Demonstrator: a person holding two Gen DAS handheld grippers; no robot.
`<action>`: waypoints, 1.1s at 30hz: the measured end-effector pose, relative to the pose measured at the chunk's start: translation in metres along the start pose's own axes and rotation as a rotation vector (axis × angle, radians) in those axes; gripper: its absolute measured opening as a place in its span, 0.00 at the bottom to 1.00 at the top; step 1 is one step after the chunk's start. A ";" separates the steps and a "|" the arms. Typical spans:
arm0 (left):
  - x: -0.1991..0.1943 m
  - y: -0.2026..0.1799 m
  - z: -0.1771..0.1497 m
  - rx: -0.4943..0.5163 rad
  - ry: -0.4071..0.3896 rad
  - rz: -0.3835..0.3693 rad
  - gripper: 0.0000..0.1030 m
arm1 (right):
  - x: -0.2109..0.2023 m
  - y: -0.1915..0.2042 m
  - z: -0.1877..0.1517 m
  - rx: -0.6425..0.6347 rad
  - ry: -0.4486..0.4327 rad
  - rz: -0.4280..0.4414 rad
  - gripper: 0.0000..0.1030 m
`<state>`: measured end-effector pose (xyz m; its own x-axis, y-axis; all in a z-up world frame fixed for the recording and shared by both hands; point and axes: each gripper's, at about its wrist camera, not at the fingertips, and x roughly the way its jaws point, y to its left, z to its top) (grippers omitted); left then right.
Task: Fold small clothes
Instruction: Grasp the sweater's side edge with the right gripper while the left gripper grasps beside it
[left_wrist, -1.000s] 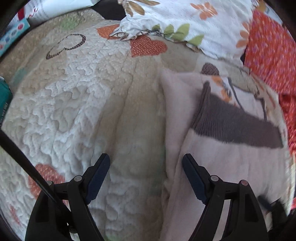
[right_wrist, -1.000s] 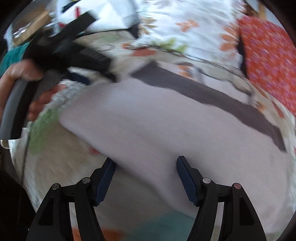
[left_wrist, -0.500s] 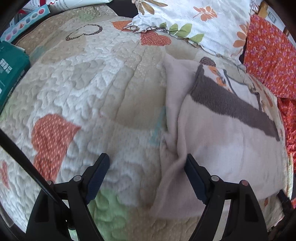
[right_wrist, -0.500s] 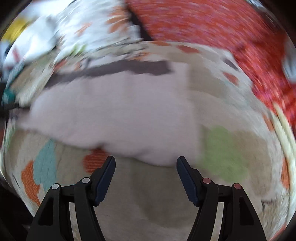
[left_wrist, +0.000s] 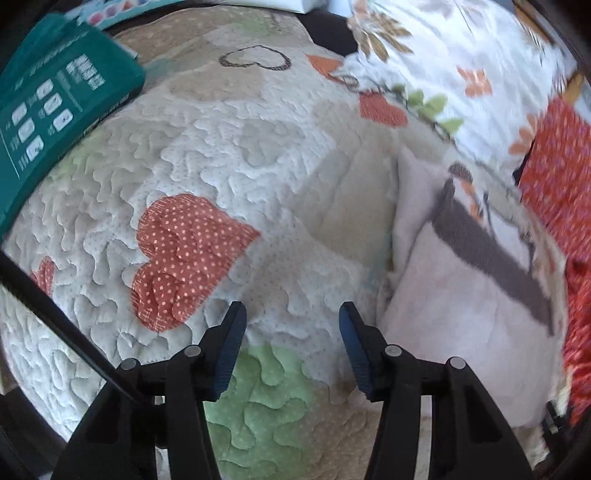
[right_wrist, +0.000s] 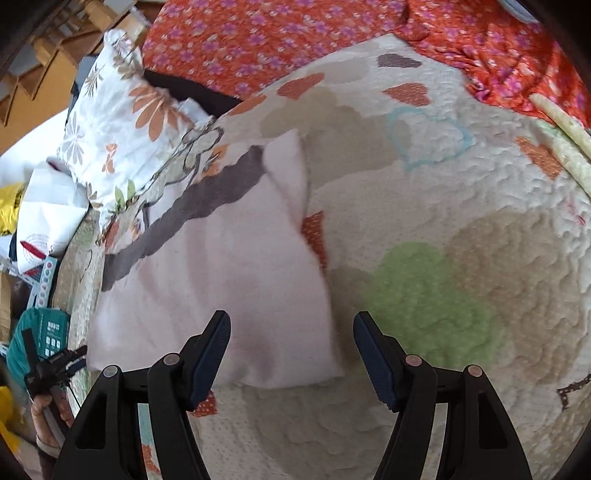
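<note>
A small pale pink garment with a dark grey band lies folded flat on the quilted bedspread. It also shows in the right wrist view. My left gripper is open and empty, over the bedspread just left of the garment. My right gripper is open and empty, hovering above the garment's near right corner. The left gripper and the hand holding it show in the right wrist view at the far left.
A floral pillow lies behind the garment, also in the right wrist view. A red flowered cloth lies at the back. A teal package sits at the bedspread's left edge. Bags and boxes lie beyond the bed.
The left gripper has drawn back and to the left, off the garment. The right gripper has swung round to the garment's right side. Both stay open.
</note>
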<state>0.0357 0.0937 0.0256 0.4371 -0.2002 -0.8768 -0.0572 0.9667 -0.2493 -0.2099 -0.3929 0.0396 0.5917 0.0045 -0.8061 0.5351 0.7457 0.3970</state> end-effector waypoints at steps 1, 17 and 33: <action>-0.001 0.003 0.001 -0.013 -0.003 -0.012 0.50 | 0.000 0.007 0.000 -0.023 -0.009 -0.032 0.71; 0.056 -0.048 0.066 0.134 0.124 -0.302 0.60 | 0.084 0.291 -0.117 -0.805 0.011 0.104 0.71; 0.110 -0.089 0.110 0.174 0.262 -0.576 0.66 | 0.144 0.363 -0.141 -0.924 -0.075 0.054 0.55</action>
<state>0.1875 0.0033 -0.0032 0.1199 -0.7042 -0.6998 0.2764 0.7007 -0.6578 -0.0153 -0.0275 0.0057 0.6567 0.0357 -0.7533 -0.1683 0.9806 -0.1002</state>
